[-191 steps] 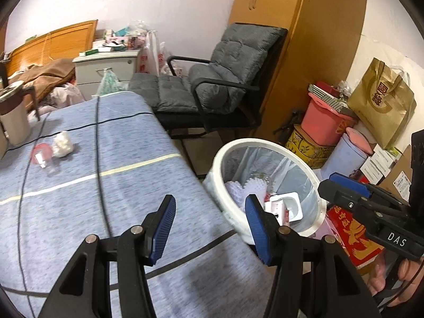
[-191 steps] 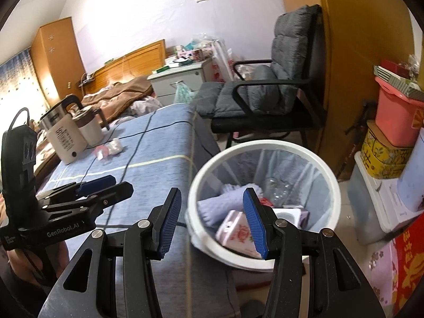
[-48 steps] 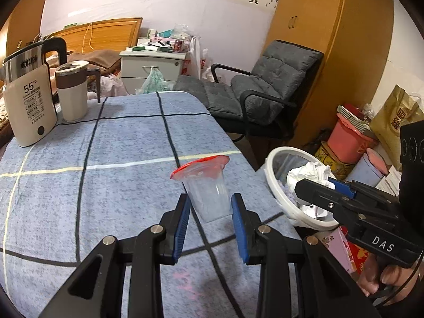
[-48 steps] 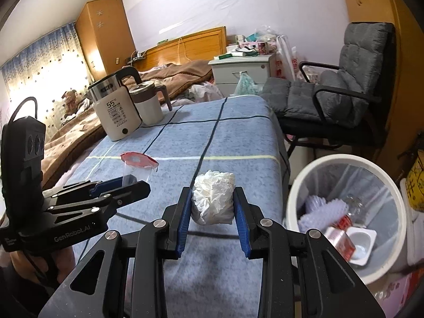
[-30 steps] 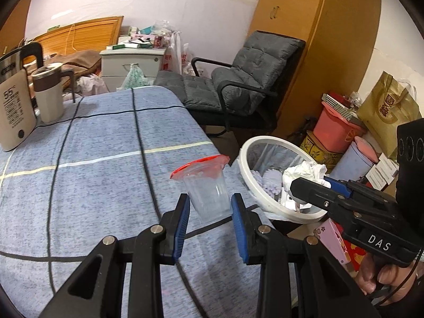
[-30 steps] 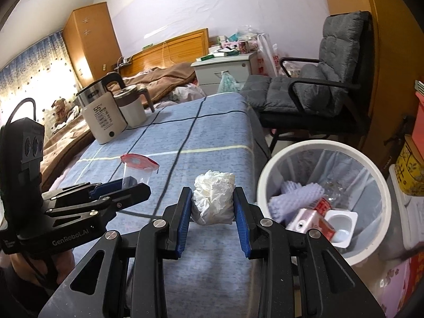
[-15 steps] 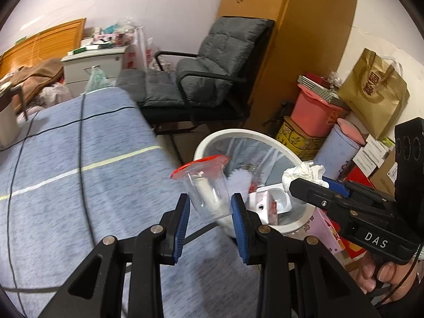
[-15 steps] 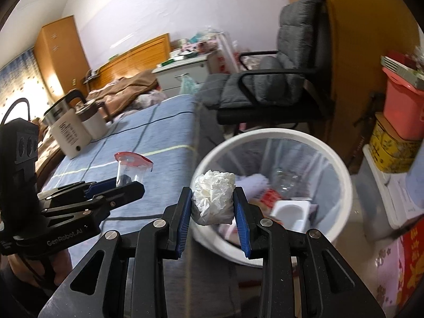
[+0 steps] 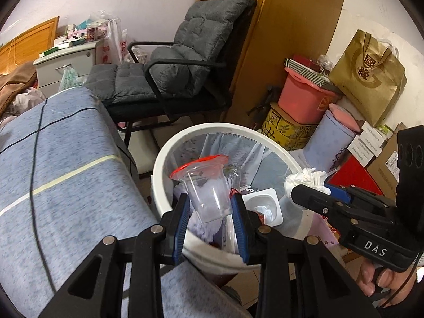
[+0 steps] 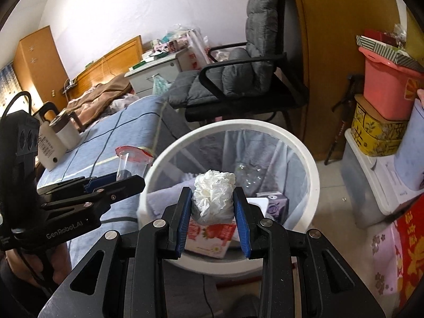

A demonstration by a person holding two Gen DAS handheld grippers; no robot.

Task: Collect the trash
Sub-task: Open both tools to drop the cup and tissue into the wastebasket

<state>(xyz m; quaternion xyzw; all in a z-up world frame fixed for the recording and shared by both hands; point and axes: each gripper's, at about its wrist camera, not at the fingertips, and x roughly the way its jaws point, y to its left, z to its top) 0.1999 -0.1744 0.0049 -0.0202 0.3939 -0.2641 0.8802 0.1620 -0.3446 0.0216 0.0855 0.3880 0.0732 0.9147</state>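
Both views were evenly lit by soft indoor light, with a brighter glow at the left edge of the right wrist view. Fisheye bending curved the edges, dark vignette filled the corners, and the bedspread (image 9: pixel 66 185) looked slightly motion-blurred.

The clear cup (image 9: pixel 209 190) hides part of what lies in the white bin (image 9: pixel 169 156), and the crumpled tissue (image 10: pixel 213 193) covers the strawberry-print carton (image 10: pixel 209 234) below it. The bin's near wall is cut off behind the fingers (image 9: pixel 182 220). The worktop (image 9: pixel 66 175) is blurred.
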